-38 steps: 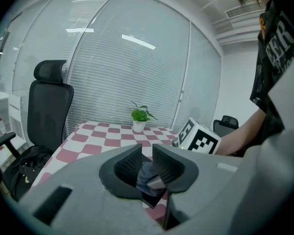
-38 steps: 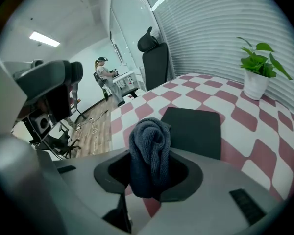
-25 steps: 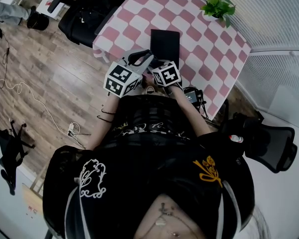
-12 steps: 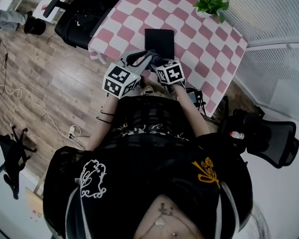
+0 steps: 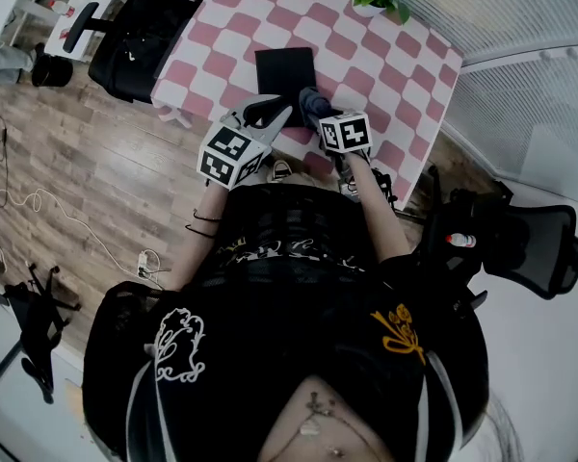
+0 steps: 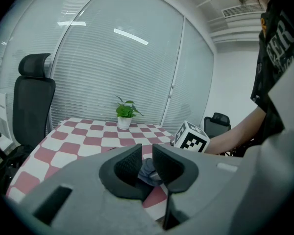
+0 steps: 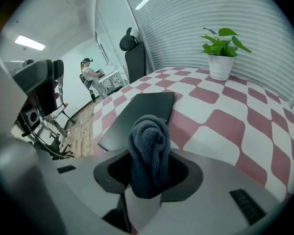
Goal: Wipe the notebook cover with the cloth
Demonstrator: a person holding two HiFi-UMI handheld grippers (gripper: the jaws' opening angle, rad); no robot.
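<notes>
Your right gripper [image 7: 148, 174] has its fingers clamped on a bunched dark blue-grey terry cloth [image 7: 148, 141], which stands up out of them as a rolled wad. In the right gripper view, the flat black rectangular notebook [image 7: 137, 112] lies closed on the pink-and-white checked desk [image 7: 225, 131]. It sits just beyond the cloth and runs from the centre toward the left of the frame. That view does not show whether the cloth touches the cover. In the head view the notebook sits at upper centre, near the desk's left edge, and the cloth is at the notebook's lower right corner, either over it or just beside it.

Your left gripper [image 6: 147, 161] has its fingers a narrow gap apart with nothing clamped between them. Through that gap, at the centre of the left gripper view, you can see the cloth and a pink square of the desk. In the head view the left gripper's tips are just below the notebook's lower edge, immediately left of the right gripper. The two grippers are near each other but apart.

A small green leafy plant in a white pot [image 7: 220, 53] stands at the top of the head view, well apart from the notebook. A black office chair [image 5: 135, 37] stands at the upper left on the wooden plank floor [image 5: 87, 162], and a second black office chair [image 5: 525, 248] is at the right edge.
</notes>
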